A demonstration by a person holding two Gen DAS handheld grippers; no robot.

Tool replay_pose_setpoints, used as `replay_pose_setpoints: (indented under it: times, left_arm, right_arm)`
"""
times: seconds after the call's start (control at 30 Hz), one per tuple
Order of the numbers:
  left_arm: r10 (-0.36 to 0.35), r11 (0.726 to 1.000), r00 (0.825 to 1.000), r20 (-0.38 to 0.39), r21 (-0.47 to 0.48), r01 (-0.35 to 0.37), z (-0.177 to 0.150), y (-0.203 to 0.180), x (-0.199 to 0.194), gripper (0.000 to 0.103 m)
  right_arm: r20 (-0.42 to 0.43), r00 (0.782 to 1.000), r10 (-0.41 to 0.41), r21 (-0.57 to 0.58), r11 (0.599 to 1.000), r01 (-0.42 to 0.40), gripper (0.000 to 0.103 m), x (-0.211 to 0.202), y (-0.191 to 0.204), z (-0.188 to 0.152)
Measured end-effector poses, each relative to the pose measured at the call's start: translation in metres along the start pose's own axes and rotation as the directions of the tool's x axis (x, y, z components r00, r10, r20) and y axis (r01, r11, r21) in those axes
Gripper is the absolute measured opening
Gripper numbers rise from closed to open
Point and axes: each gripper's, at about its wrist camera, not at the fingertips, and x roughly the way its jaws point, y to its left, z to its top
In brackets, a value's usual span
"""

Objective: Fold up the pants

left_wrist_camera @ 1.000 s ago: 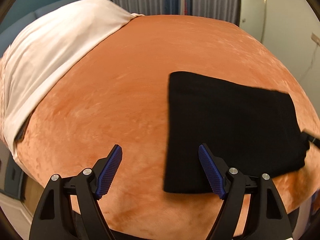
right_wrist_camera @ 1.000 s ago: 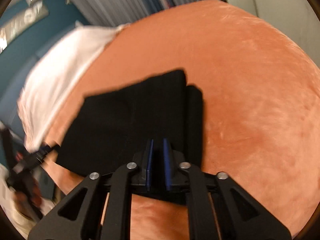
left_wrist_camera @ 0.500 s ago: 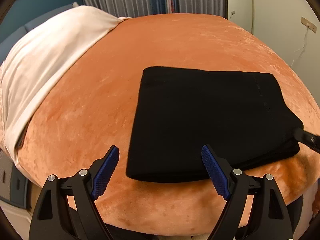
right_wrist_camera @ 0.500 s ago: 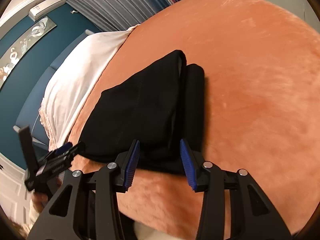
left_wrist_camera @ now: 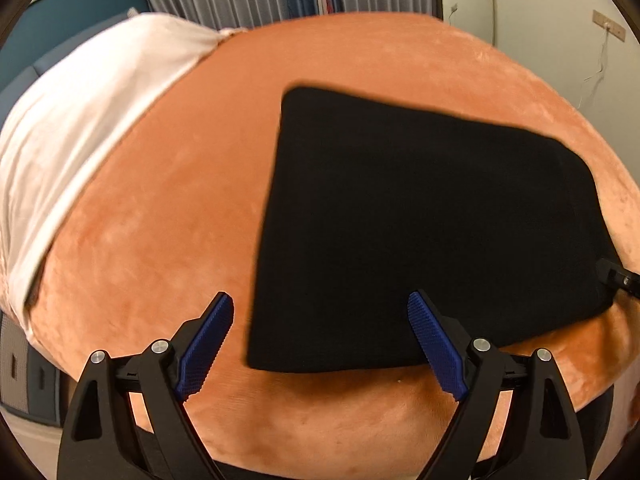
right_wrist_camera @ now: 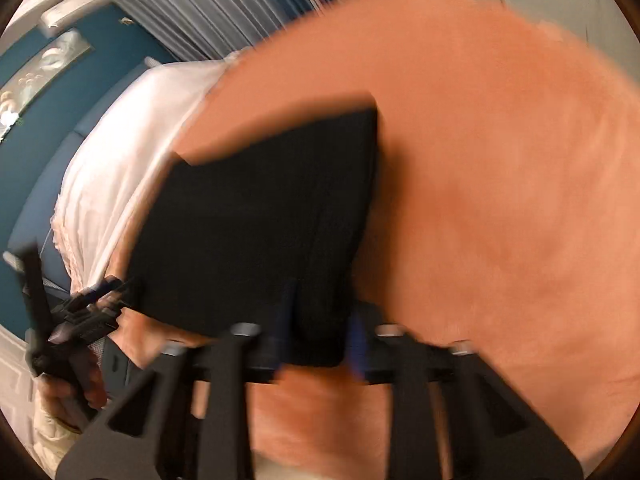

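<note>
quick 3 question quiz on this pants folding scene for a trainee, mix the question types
1. True or false: the left gripper is shut on the pants.
2. What do the pants lie on? A) a white pillow B) an orange blanket C) a wooden floor
3. Fill in: in the right wrist view, the right gripper sits at the pants' near ____.

Key
1. False: its jaws stand wide open and nothing is held between them.
2. B. The white pillow lies off to the left, apart from the pants.
3. Edge: the fabric's near corner lies between the open fingers, though the view is blurred.
</note>
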Motion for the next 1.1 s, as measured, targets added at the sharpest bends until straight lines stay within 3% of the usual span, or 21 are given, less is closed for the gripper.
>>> replay_pose_setpoints:
  times: [0.1,0.17,0.23,0.33,0.4,0.57,0.7,0.8,0.9,1.03,1.1]
  left_arm:
    - [-0.043,0.998,0.999,0.023,-0.044,0.044,0.000,0.009,-0.011,0.087]
    - [-0.078,0.994,0.996,0.049,-0.077,0.082,0.002,0.021,-0.020,0.087]
    - [-0.117,0.986,0.992,0.052,-0.118,0.122,0.005,0.036,-0.021,0.087]
    - [-0.195,0.953,0.981,0.017,-0.235,0.193,0.003,0.063,-0.006,0.087]
    - [-0.251,0.926,0.968,-0.025,-0.299,0.232,0.001,0.074,0.010,0.087]
    - [-0.428,0.847,0.901,-0.072,-0.378,0.373,-0.008,0.079,0.042,0.087]
    - [-0.449,0.843,0.891,-0.062,-0.360,0.400,-0.004,0.069,0.047,0.087]
    - [-0.458,0.840,0.886,-0.066,-0.359,0.408,0.003,0.061,0.053,0.092]
    - [-0.443,0.851,0.894,-0.065,-0.345,0.396,0.011,0.054,0.059,0.098]
    - [-0.364,0.895,0.929,-0.060,-0.297,0.332,0.021,0.036,0.061,0.098]
    - [-0.345,0.903,0.937,-0.054,-0.291,0.316,0.024,0.033,0.063,0.098]
  right_arm:
    - [0.061,0.998,0.009,-0.007,1.000,-0.008,0.053,-0.027,0.006,0.006]
    - [0.053,0.997,0.051,-0.004,0.999,-0.051,0.064,-0.033,0.005,0.008]
    - [0.015,0.990,0.138,0.060,0.989,-0.138,0.066,-0.027,-0.002,0.004]
    - [-0.021,0.984,0.178,0.120,0.977,-0.175,0.066,-0.010,-0.011,-0.007]
    - [-0.027,0.983,0.179,0.119,0.977,-0.175,0.066,-0.002,-0.009,-0.014]
    - [-0.040,0.966,0.257,0.125,0.960,-0.251,0.073,0.011,0.010,-0.012]
    - [-0.042,0.972,0.232,0.108,0.968,-0.227,0.074,0.026,0.021,-0.005]
    - [-0.047,0.976,0.213,0.098,0.973,-0.207,0.074,0.035,0.028,-0.001]
    - [-0.047,0.979,0.198,0.094,0.977,-0.193,0.074,0.041,0.029,-0.001]
    - [-0.035,0.980,0.195,0.103,0.976,-0.190,0.074,0.050,0.030,0.002]
    - [-0.021,0.982,0.190,0.107,0.977,-0.187,0.074,0.056,0.033,0.006]
